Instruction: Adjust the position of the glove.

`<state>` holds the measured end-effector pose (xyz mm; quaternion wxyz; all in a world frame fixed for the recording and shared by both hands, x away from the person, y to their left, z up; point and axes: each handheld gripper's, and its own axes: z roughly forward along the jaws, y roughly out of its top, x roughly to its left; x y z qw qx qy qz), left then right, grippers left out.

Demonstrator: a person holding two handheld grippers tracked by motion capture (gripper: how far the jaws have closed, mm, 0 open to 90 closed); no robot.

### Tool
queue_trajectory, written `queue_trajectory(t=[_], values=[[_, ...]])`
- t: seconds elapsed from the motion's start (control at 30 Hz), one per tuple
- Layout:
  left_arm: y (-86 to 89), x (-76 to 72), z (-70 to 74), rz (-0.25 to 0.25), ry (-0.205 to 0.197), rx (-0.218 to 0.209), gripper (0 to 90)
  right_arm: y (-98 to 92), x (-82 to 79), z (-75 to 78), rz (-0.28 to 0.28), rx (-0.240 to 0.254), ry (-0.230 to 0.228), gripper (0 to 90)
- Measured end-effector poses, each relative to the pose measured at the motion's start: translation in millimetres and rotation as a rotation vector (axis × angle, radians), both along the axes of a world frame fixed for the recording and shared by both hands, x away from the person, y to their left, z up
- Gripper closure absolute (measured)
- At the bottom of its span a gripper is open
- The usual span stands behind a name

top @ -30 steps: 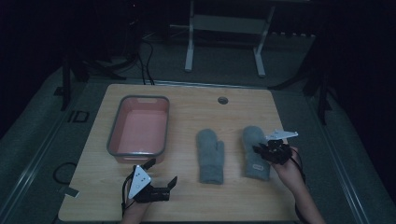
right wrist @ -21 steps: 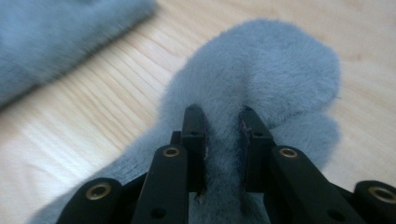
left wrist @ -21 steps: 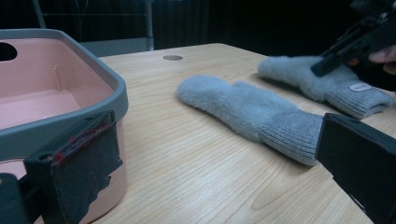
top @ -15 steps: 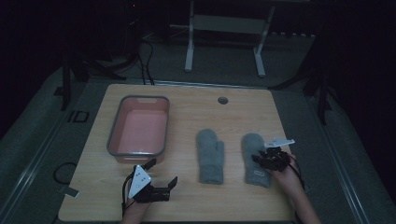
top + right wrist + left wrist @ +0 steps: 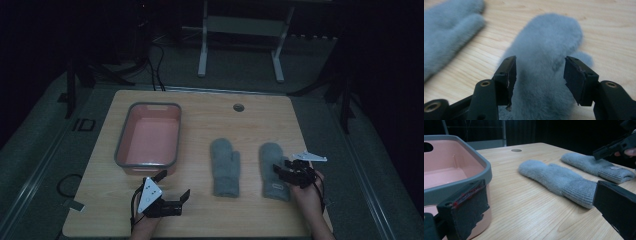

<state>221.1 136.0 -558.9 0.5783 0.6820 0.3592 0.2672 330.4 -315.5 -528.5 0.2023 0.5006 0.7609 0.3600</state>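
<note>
Right gripper, jaws just opened and apart, poised over the right mitten, which lies flat on the table, long axis running cuff-near to tip-far. The jaws straddle its width. Left gripper, open and empty, rests well away beside the pink tub.

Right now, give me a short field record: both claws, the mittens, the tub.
right claw: open, jaws have just been opening, poised over the right mitten, pads not pressing it
left claw: open, nothing between the jaws, near the table's front edge
left mitten: flat on the table, untouched, apart from the other mitten
pink tub: at the table's left, nothing visible inside
likely next move: right claw closes on the right mitten
</note>
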Motion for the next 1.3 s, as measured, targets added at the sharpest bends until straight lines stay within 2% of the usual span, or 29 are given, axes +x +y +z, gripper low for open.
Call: queue_trajectory(t=[0.17, 0.3, 0.4, 0.47, 0.53, 0.6, 0.63, 0.73, 0.83, 1.03, 1.1, 1.23, 1.3], values=[[0.9, -0.1, 0.5, 0.0, 0.0, 0.001, 0.3, 8.1, -1.9, -10.7, -0.018, -0.055, -0.001, 47.6], [0.8, -0.3, 0.7, -0.001, -0.001, 0.001, 0.3, 11.2, 1.0, -17.1, -0.007, -0.074, 0.034, 51.5], [-0.1, 0.2, 0.2, 0.001, 0.003, 0.009, 0.3, 15.2, 0.8, -19.3, 0.026, -0.105, 0.026, 66.9], [-0.4, 0.0, 0.0, 0.0, 0.004, 0.01, 0.3, 20.1, -1.2, -19.1, 0.034, -0.143, 0.013, 75.8], [0.1, -0.6, 0.5, 0.0, 0.0, 0.007, 0.3, 23.5, -1.7, -17.4, 0.025, -0.168, 0.011, 79.3], [0.7, -1.2, 1.1, 0.004, -0.002, 0.005, 0.3, 23.8, -2.0, -17.3, 0.009, -0.15, 0.007, 81.6], [1.1, -1.3, 1.0, 0.006, -0.003, 0.004, 0.3, 21.8, -1.6, -14.6, 0.0, -0.115, 0.015, 82.1], [2.1, -0.5, 0.7, 0.012, -0.001, -0.003, 0.3, 20.5, -2.4, -4.3, -0.014, -0.075, 0.013, 82.4], [2.2, 0.5, 0.6, 0.015, 0.001, -0.001, 0.3, 24.8, -4.5, 5.1, -0.024, -0.055, 0.003, 82.4], [2.7, -0.4, 1.1, 0.012, -0.004, -0.003, 0.3, 35.3, -3.7, 21.0, -0.041, -0.053, -0.025, 82.4], [2.7, 0.1, 0.7, 0.011, -0.001, -0.002, 0.3, 36.3, -3.3, 27.2, -0.045, -0.024, -0.027, 82.4], [2.5, 0.5, 0.1, 0.008, -0.002, 0.006, 0.3, 46.8, -5.5, 43.1, -0.003, 0.018, -0.055, 82.3], [2.4, 0.7, 0.0, 0.007, -0.002, 0.006, 0.3, 50.5, -6.3, 46.7, 0.008, 0.021, -0.061, 82.3]])
